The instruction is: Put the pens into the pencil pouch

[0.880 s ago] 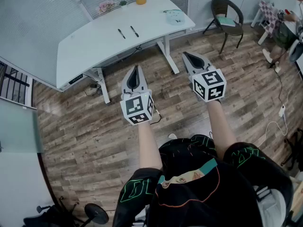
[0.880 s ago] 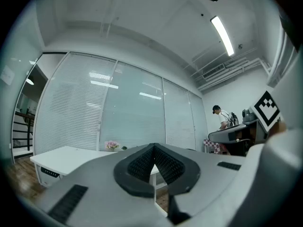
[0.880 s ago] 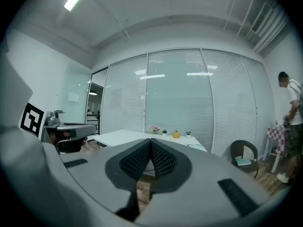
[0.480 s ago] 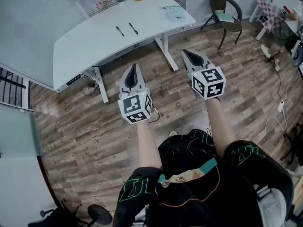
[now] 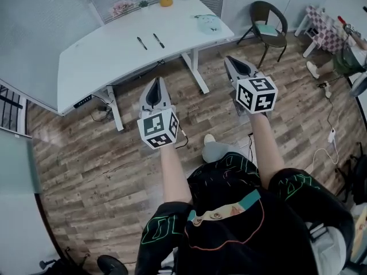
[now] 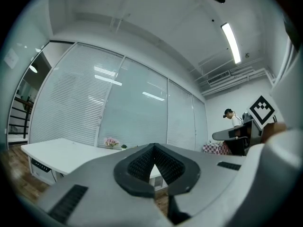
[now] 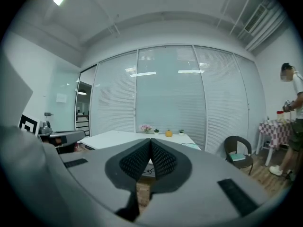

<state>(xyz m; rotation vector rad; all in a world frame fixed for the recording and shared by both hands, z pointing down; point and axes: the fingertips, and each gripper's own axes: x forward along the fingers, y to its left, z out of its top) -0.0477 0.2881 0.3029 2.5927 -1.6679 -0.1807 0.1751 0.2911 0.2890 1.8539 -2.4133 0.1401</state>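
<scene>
Head view: left gripper (image 5: 155,86) and right gripper (image 5: 234,65), both with jaws pressed together on nothing, well short of the white desk (image 5: 103,59). Two black pens (image 5: 141,43) lie far ahead of the left fingertips, and the pale pencil pouch (image 5: 209,23) far ahead of the right. Advised: approach the desk first, then part the jaws before straddling a pen's barrel.

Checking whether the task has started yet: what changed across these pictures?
A foot has stepped forward into view on the floor; nothing was grasped or released. The left tool and right tool stay shut and empty; the pens and pouch lie untouched on the table.
</scene>
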